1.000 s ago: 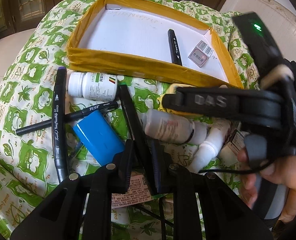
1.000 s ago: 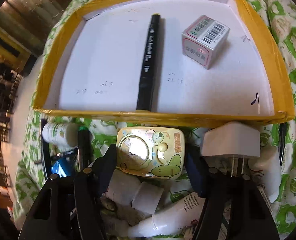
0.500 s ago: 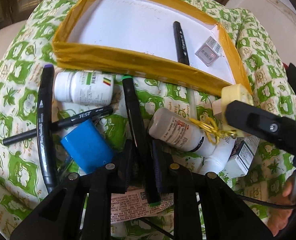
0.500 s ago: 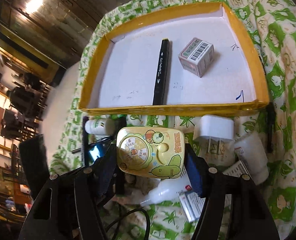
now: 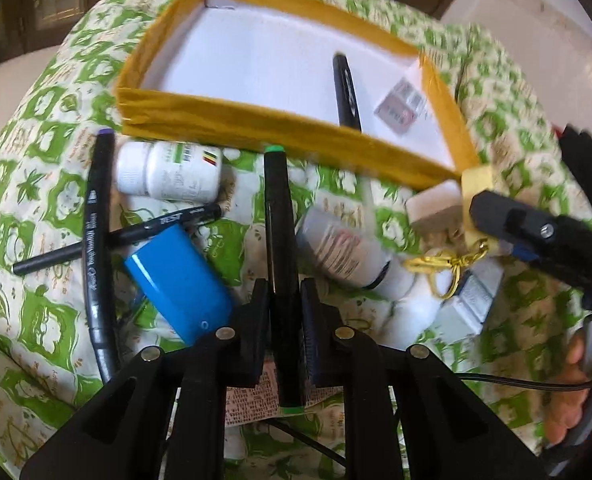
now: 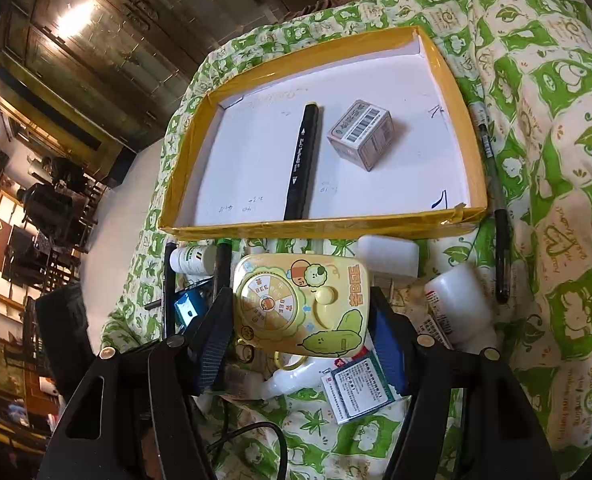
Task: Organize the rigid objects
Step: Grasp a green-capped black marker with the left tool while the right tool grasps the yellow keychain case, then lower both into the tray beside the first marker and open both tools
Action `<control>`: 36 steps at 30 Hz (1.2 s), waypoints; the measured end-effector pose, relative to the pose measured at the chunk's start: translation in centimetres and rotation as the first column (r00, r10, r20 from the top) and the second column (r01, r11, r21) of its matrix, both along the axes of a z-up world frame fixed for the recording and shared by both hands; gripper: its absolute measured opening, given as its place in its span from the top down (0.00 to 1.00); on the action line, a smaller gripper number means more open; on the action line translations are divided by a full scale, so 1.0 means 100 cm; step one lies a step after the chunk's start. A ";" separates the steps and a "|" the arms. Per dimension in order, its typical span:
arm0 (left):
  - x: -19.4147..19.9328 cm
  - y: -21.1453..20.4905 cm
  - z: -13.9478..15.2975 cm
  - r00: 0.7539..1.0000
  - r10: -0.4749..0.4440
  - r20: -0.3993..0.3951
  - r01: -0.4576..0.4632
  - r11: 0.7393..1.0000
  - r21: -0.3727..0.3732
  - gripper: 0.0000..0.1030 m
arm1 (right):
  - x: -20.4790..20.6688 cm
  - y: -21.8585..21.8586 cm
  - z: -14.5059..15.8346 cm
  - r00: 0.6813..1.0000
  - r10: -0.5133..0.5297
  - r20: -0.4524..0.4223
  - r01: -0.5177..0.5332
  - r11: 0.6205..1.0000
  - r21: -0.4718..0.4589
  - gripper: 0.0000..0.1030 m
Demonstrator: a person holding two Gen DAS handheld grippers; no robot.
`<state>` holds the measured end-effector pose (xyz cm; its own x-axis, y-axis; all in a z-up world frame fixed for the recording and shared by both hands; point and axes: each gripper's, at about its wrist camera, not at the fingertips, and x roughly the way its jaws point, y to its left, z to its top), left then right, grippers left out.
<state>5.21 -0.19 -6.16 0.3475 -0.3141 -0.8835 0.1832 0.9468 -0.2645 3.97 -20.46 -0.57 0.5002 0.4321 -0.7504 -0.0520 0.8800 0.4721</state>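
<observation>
My left gripper [image 5: 283, 300] is shut on a black marker with a green cap [image 5: 275, 200], which points toward the yellow-rimmed tray [image 5: 255, 124]. My right gripper [image 6: 300, 312] is shut on a yellow cartoon toy [image 6: 296, 300] and holds it above the clutter, just in front of the tray [image 6: 316, 226]. In the left wrist view one of its fingers [image 5: 508, 220] shows at the right with the toy [image 5: 476, 184] and a gold key chain [image 5: 444, 264]. On the tray's white floor lie a black marker [image 6: 302, 160] and a small barcoded box [image 6: 362, 134].
On the green patterned cloth lie a white pill bottle [image 5: 167, 172], a blue case [image 5: 175, 280], two black pens [image 5: 95, 240], white bottles [image 5: 344, 252], a white charger [image 6: 388, 254], a leaflet box [image 6: 356, 388] and a pen [image 6: 496, 200] beside the tray. A hand [image 5: 568, 400] is at the right.
My right gripper has risen and drawn back from the tray with the yellow toy, leaving the middle of the left wrist view. The green-capped marker now stands straight between my left fingers.
</observation>
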 end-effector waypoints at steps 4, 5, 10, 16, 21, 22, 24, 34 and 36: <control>0.009 -0.007 -0.010 0.999 -0.007 -0.051 0.010 0.999 0.045 0.87 | 0.000 0.005 -0.001 1.000 0.013 0.002 -0.013 1.000 -0.009 0.42; 0.013 -0.010 -0.011 0.998 -0.010 -0.058 0.012 0.999 0.050 0.87 | -0.001 0.006 -0.002 1.000 0.015 0.000 -0.015 1.000 -0.008 0.42; 0.023 -0.023 -0.011 0.998 -0.018 -0.055 0.022 0.997 0.070 0.87 | 0.000 0.006 -0.002 1.000 0.015 -0.001 -0.015 1.000 -0.006 0.42; 0.016 -0.008 0.004 1.000 0.019 0.016 -0.018 0.999 -0.027 0.88 | -0.002 0.003 0.004 1.000 0.004 0.023 -0.004 1.000 0.000 0.42; 0.006 0.003 0.013 0.999 0.029 0.046 -0.025 0.997 -0.077 0.88 | -0.003 0.002 0.012 0.999 0.000 0.054 0.000 1.000 -0.007 0.42; 0.006 0.002 0.015 0.998 0.029 0.051 -0.025 0.996 -0.080 0.88 | -0.004 0.002 0.014 0.998 0.000 0.060 0.001 1.000 -0.008 0.42; 0.003 0.004 0.017 0.998 0.029 0.060 -0.023 0.996 -0.089 0.88 | -0.004 0.002 0.017 0.997 -0.003 0.073 0.004 1.000 -0.013 0.42; 0.005 0.008 0.032 0.996 0.039 0.086 -0.028 0.992 -0.122 0.88 | -0.002 -0.007 0.025 0.995 -0.032 0.092 0.031 0.999 0.007 0.42; 0.005 0.010 0.035 0.995 0.039 0.091 -0.028 0.992 -0.125 0.88 | -0.001 -0.010 0.027 0.995 -0.041 0.095 0.040 0.999 0.013 0.42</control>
<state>5.69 0.81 -2.62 0.4389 -0.4059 -0.8017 0.1813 0.9138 -0.3634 3.86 -21.49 2.15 0.5862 0.4181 -0.6939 -0.0616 0.8771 0.4763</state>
